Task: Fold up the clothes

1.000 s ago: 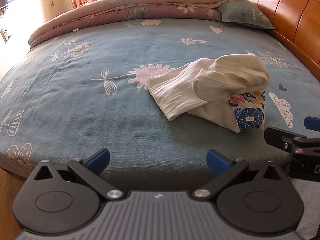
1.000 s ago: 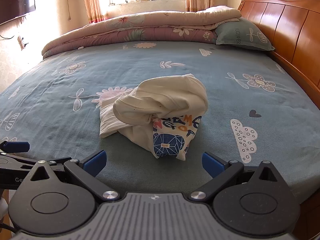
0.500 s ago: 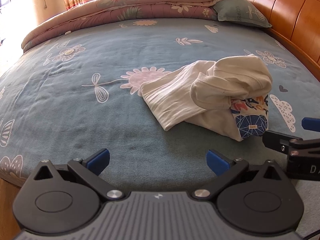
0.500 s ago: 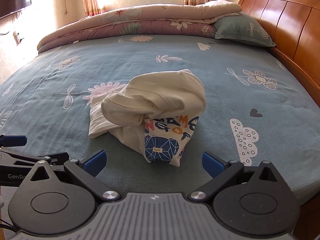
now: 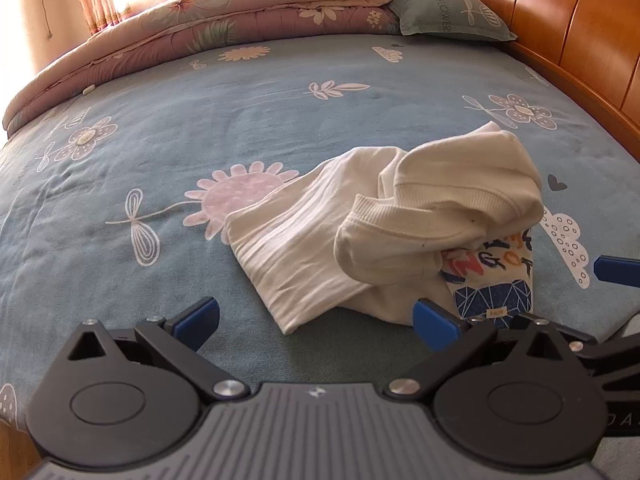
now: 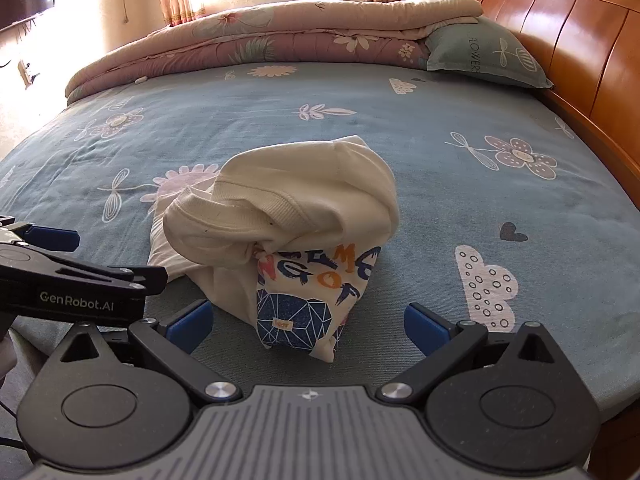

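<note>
A crumpled cream-white shirt (image 5: 404,224) with a coloured letter print and a blue geometric patch lies in a heap on the blue flowered bed sheet (image 5: 200,128). In the right wrist view the same shirt (image 6: 288,224) sits just ahead of my right gripper (image 6: 308,326), which is open and empty, the printed corner between its blue fingertips. My left gripper (image 5: 316,320) is also open and empty, just short of the shirt's near ribbed edge. The left gripper's body (image 6: 76,284) shows at the left of the right wrist view.
A folded pink and beige quilt (image 6: 280,36) lies across the far side of the bed, with a grey-green pillow (image 6: 484,56) beside it. A wooden headboard (image 6: 580,52) runs along the right. The bed's near edge is just under both grippers.
Both grippers have moved forward toward the shirt, which now looks larger and closer. The shirt itself has not moved, and both grippers stay open.
</note>
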